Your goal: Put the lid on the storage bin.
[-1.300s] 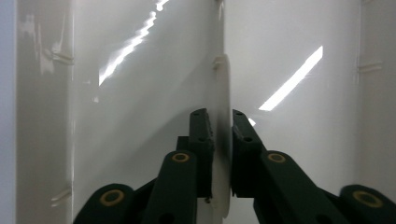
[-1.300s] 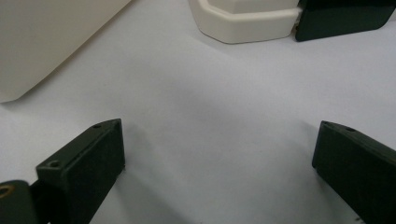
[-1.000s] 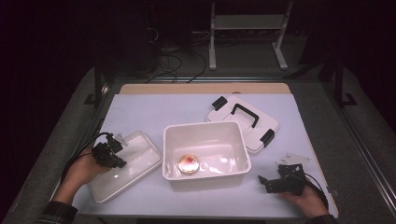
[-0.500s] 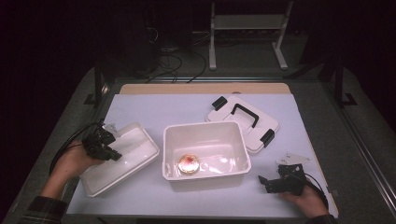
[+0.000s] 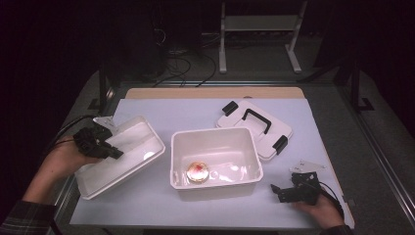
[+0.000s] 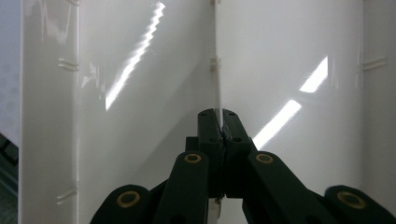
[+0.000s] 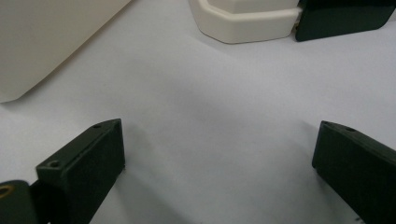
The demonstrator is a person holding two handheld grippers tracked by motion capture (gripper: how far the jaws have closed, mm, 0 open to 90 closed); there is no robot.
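The shallow white tray (image 5: 122,155) sits at the desk's left edge, tilted, its left side lifted off the surface while its right side hangs low beside the deep white bin (image 5: 215,159). The left tongs (image 5: 100,146) are clenched on the tray's thin rim (image 6: 216,100), a pinch at the wall being the easiest purchase on so wide and light a piece. Judging by the tilt, the tray is meant for the bin, where a small round dish (image 5: 197,171) lies. The right tongs (image 7: 217,163) rest released near the desk's front right corner, out of the way. The latched lid (image 5: 254,128) lies behind the bin.
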